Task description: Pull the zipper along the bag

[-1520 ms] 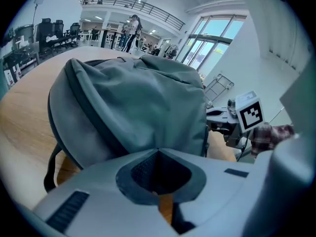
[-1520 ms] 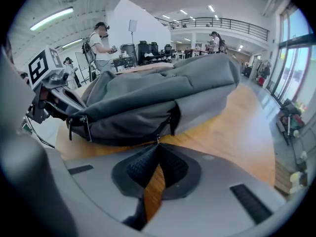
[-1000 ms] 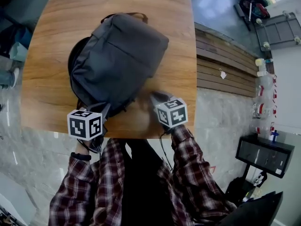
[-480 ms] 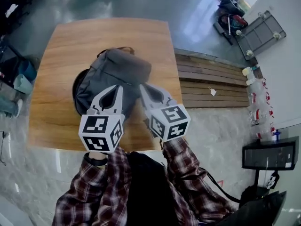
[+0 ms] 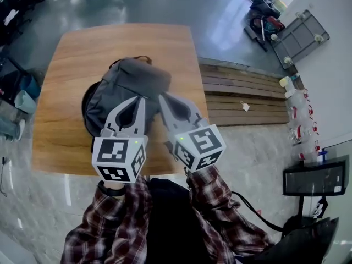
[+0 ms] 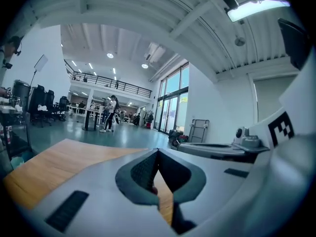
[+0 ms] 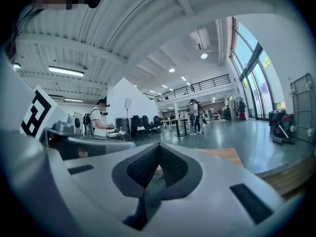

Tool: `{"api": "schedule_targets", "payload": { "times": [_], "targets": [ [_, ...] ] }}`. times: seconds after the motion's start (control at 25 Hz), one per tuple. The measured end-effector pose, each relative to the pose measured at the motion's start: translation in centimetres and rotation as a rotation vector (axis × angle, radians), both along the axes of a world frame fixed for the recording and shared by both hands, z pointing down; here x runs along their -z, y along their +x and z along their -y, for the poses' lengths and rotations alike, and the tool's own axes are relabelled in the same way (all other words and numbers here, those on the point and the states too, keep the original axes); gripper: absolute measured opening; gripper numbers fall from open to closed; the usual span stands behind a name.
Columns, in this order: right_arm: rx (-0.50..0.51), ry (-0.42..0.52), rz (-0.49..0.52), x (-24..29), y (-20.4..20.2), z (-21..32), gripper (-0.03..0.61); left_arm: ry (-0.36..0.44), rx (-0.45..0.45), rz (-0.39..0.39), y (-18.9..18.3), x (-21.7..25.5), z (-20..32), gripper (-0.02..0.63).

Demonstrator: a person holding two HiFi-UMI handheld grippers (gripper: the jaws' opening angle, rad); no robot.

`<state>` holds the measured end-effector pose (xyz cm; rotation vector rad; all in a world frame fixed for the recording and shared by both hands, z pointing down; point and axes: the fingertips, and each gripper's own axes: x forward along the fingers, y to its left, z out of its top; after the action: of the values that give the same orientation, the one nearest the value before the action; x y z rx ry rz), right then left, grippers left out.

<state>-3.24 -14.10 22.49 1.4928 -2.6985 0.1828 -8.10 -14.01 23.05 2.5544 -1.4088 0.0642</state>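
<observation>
A dark grey backpack (image 5: 124, 84) lies on the wooden table (image 5: 71, 54), its brown handle toward the far side. Both grippers are held up in the air between the camera and the bag, not touching it. In the head view my left gripper (image 5: 141, 99) covers the bag's near middle, and my right gripper (image 5: 163, 97) sits over its near right edge. Each has its jaws closed tip to tip with nothing between them. The left gripper view (image 6: 158, 151) and right gripper view (image 7: 158, 146) look level across the hall; the bag and its zipper are hidden there.
A slatted wooden bench (image 5: 242, 92) adjoins the table's right side. A metal trolley (image 5: 300, 37) stands far right, a black cabinet (image 5: 313, 177) near right. Chairs and bags sit at the left edge (image 5: 16, 92). People stand far off in the hall (image 6: 111, 113).
One second ago both grippers were low at the bag's near edge. They have since risen off it toward the camera, and the view has pulled back.
</observation>
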Motion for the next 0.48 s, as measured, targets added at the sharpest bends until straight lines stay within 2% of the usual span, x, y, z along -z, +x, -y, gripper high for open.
{"api": "schedule_targets", "payload": {
  "times": [0.48],
  "targets": [
    [0.022,-0.043,0.026,-1.5,0.9,0.1,0.008,-0.008,0.020,0.014,0.2,-0.8,0.4,0.008]
  ]
}}
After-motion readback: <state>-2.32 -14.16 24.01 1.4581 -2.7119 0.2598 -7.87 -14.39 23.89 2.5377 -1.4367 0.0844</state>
